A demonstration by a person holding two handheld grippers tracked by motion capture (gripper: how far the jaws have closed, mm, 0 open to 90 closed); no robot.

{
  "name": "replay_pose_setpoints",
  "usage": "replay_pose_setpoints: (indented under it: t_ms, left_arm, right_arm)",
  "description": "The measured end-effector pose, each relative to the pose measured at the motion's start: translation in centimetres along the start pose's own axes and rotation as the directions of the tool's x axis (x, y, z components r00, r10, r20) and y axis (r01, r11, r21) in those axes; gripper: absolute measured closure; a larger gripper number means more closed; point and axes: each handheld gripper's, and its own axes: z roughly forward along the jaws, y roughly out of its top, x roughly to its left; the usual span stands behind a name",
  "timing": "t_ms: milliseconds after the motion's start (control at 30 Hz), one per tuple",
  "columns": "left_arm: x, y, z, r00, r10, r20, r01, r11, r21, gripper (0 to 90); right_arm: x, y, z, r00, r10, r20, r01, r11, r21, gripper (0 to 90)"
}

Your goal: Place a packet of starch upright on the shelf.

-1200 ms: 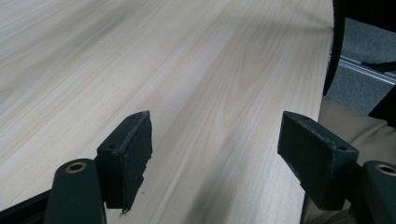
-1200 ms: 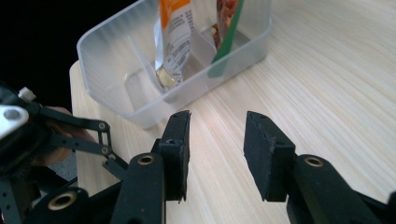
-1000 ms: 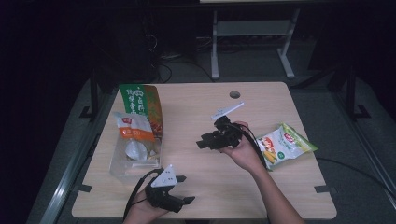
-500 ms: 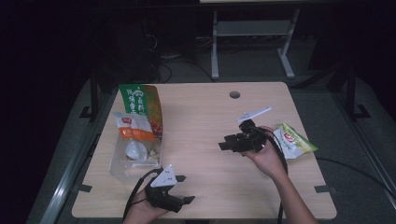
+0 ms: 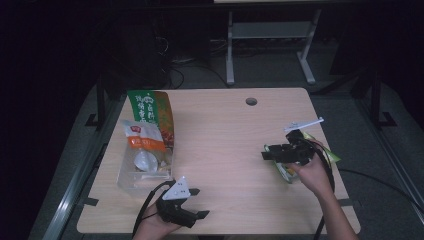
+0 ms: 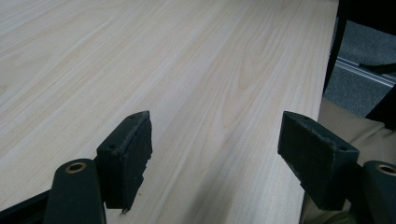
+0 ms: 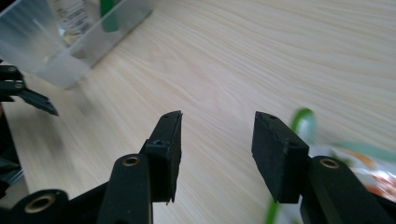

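We've the right gripper w/ jaws just opening, empty; green-white snack bag lies under it, right of jaws.

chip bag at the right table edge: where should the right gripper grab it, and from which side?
Best guess: pinch the chip bag at its near sealed end, coming from above and tilted toward the table centre. It lies flat, so only a thin edge fits between the jaws. The right gripper hovers over it, jaws open with nothing between them, and hides most of the bag, so the seam's exact line is uncertain.
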Motion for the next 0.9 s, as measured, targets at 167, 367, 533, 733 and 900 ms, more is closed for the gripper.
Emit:
replay_pose_setpoints:
  t_ms: [167, 367, 533, 733, 900]
  left_arm:
    - [0.0, 0.0, 0.2, 1.0, -0.001, 0.002, 0.001, 1.0, 0.004, 25.9]
    - [0.1, 0.0, 0.3, 0.9998, -0.011, 0.017, 0.011, 0.9999, 0.002, 25.7]
    - [0.1, 0.0, 0.4, 0.9998, -0.008, 0.018, 0.008, 0.9999, 0.006, 25.7]
    - [0.1, 0.0, 0.5, 0.9997, -0.014, 0.019, 0.014, 0.9999, 0.004, 25.7]
    - [0.0, 0.0, 0.7, 0.9997, -0.009, 0.021, 0.009, 0.9999, 0.009, 25.8]
  right_arm:
    - [-1.9, -1.2, -1.5, 0.997, 0.053, 0.057, -0.053, 0.999, -0.008, 48.4]
    - [-4.2, -2.8, -2.5, 0.9865, 0.097, 0.132, -0.095, 0.995, -0.024, 43.4]
    - [-5.3, -3.9, -2.2, 0.9767, 0.114, 0.182, -0.114, 0.993, -0.007, 40.5]
    - [-5.2, -4.8, -0.9, 0.9755, 0.095, 0.199, -0.098, 0.995, 0.007, 40.4]
    - [-4.8, -4.9, -0.6, 0.977, 0.065, 0.203, -0.069, 0.997, 0.016, 42.1]
